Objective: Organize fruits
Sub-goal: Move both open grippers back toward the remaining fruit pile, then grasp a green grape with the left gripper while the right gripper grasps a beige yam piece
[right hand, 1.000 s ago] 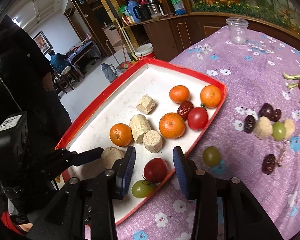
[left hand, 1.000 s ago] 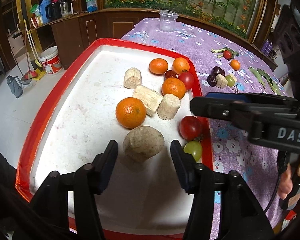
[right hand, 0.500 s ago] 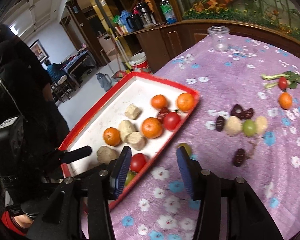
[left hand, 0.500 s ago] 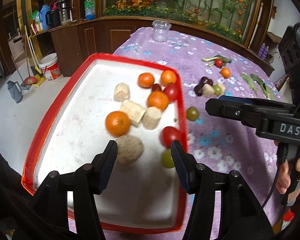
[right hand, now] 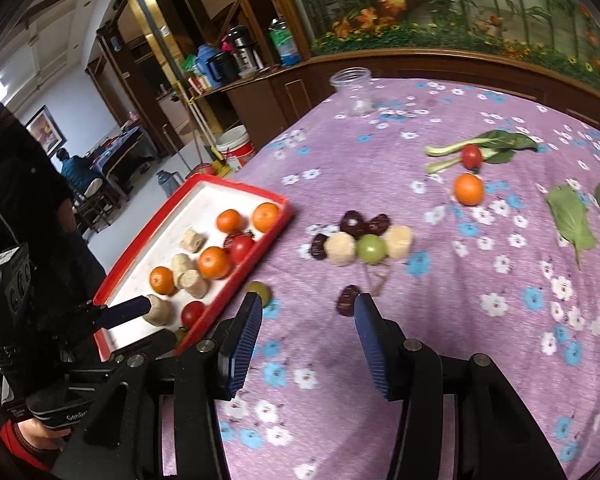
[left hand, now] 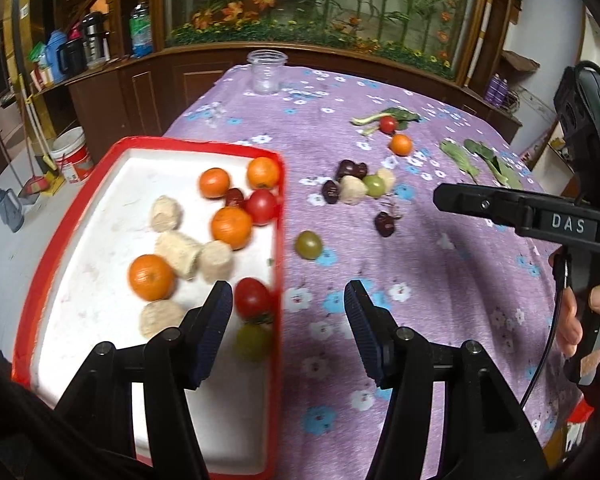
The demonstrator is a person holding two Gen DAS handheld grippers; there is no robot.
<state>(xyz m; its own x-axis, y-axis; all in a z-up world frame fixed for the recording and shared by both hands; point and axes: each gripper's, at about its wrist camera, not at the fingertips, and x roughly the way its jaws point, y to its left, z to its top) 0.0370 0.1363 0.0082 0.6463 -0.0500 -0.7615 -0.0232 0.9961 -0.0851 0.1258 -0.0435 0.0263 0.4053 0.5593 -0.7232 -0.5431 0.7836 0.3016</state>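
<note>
A red-rimmed white tray (left hand: 279, 216) (right hand: 274, 236) holds oranges (left hand: 151, 276), red tomatoes (left hand: 253, 298), a green fruit and beige chunks. My left gripper (left hand: 286, 312) hangs open over the tray's right rim, nothing between its fingers. My right gripper (right hand: 308, 312) is open above the purple cloth, with a dark date (right hand: 346, 300) just beyond its right fingertip. A loose green fruit (left hand: 308, 244) (right hand: 262, 291) lies on the cloth beside the tray. Farther on sit a cluster of dates, beige chunks and a green fruit (right hand: 372, 248), an orange (right hand: 468, 189) and a red tomato (right hand: 472, 155).
A clear plastic jar (left hand: 267, 70) stands at the table's far end. Green leaves (right hand: 570, 222) lie at the right on the flowered cloth. The table's left edge drops to the floor, with a bucket (left hand: 70, 152) below. A person's hand (left hand: 596, 300) grips the right tool's handle.
Both grippers have drawn back and shifted right, away from the tray's inside. The right one, earlier astride the red tomato, now hangs over the cloth with its jaws wider.
</note>
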